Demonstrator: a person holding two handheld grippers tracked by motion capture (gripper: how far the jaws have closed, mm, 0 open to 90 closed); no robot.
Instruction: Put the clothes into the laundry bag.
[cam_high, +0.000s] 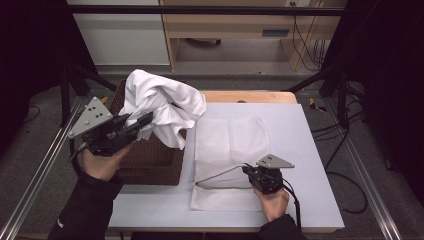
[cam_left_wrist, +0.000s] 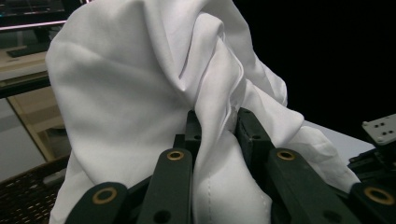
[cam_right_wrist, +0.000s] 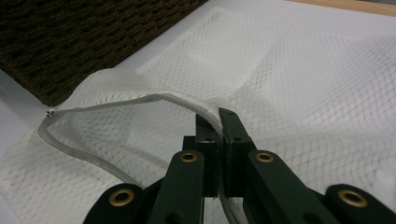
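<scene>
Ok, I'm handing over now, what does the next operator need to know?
Left gripper: shut on the white cloth, held up over the wicker basket.
Right gripper: shut on the upper rim of the mesh bag, holding its mouth open towards the basket; the bag lies flat on the table.
Done: cloth lifted, bag opened.
Left: probably cloth into bag.

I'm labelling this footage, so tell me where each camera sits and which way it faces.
High view: above the table, looking forward and down; both forearms show.
Left gripper view: on the left gripper, facing the white cloth it grips.
Right gripper view: on the right gripper, facing the mesh bag.
Shared: the high view also shows cloth and bag.
</scene>
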